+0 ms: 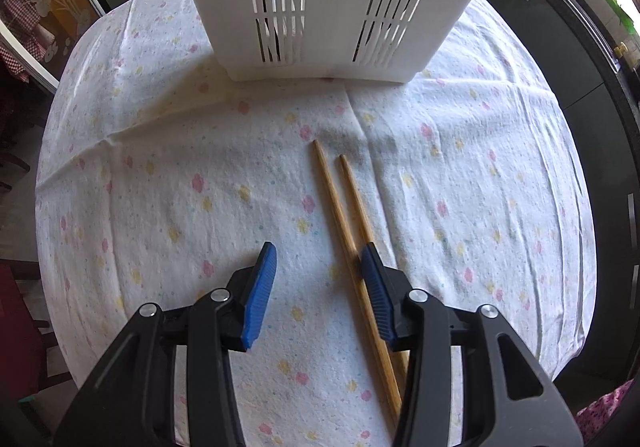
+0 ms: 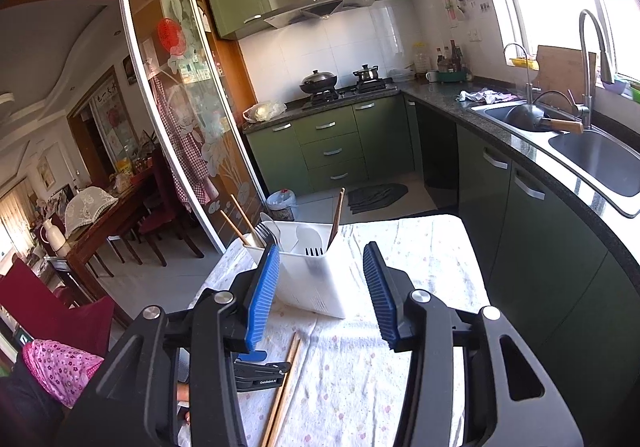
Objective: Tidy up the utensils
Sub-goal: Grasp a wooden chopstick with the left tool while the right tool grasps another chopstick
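Chopsticks (image 1: pixel 352 247), two, are left loose on the near tablecloth (image 1: pixel 160 187); holder (image 2: pixel 320 279), far, is already stocked with forks (image 2: pixel 264 233). Left gripper (image 1: pixel 320 259) is held partly open over them, nothing gripped; right gripper (image 2: pixel 322 259) partly open, empty.

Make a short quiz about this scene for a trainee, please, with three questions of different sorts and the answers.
1. True or false: the chopsticks on the tablecloth lie side by side.
2. Which already stands in the white utensil holder? A) forks B) knives C) a ladle
3. Fill in: the left gripper is ____, with nothing clamped.

Key: 1 true; 2 A; 3 open.
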A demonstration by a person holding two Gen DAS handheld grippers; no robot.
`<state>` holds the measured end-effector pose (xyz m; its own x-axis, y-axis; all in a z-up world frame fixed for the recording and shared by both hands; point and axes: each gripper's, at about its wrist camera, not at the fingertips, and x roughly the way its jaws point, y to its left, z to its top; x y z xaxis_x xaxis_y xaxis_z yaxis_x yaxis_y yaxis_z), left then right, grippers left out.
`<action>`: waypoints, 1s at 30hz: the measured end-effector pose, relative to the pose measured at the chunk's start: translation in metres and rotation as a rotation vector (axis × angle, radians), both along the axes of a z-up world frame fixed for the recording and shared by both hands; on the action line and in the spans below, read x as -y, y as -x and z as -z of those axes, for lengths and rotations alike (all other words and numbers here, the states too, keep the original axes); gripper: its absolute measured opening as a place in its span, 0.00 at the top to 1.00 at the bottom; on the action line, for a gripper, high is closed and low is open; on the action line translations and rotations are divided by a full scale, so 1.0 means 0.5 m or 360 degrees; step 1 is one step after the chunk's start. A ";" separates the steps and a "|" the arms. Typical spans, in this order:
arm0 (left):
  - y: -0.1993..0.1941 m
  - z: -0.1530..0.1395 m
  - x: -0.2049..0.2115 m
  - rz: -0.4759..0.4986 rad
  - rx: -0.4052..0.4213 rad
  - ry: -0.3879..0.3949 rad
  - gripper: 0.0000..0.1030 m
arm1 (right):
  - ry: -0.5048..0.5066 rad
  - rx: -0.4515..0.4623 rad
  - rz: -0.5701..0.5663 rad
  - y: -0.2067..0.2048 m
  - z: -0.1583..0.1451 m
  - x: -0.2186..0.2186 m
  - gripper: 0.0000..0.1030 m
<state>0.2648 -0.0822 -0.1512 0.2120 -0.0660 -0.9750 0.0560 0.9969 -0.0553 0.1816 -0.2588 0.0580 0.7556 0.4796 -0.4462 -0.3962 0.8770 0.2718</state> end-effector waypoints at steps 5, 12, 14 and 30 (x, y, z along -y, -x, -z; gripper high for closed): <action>0.008 0.001 -0.004 -0.0001 -0.0009 -0.0031 0.58 | 0.0120 -0.0117 -0.0058 -0.006 0.040 -0.052 0.55; 0.030 -0.001 -0.069 -0.0050 -0.0022 -0.0013 0.56 | 0.0405 -0.0481 -0.0184 -0.050 0.213 -0.161 0.55; 0.037 -0.001 -0.090 -0.0065 -0.0032 -0.0014 0.56 | 0.0454 -0.0579 -0.0239 -0.063 0.264 -0.195 0.56; 0.076 -0.007 -0.219 -0.0169 -0.0053 0.0091 0.58 | 0.0842 -0.0883 -0.0308 -0.156 0.454 -0.384 0.69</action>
<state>0.2269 0.0272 -0.1475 0.1886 -0.1008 -0.9769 -0.0526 0.9923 -0.1125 0.2597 -0.0668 -0.1691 0.2806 0.1988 -0.9390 -0.4838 0.8743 0.0405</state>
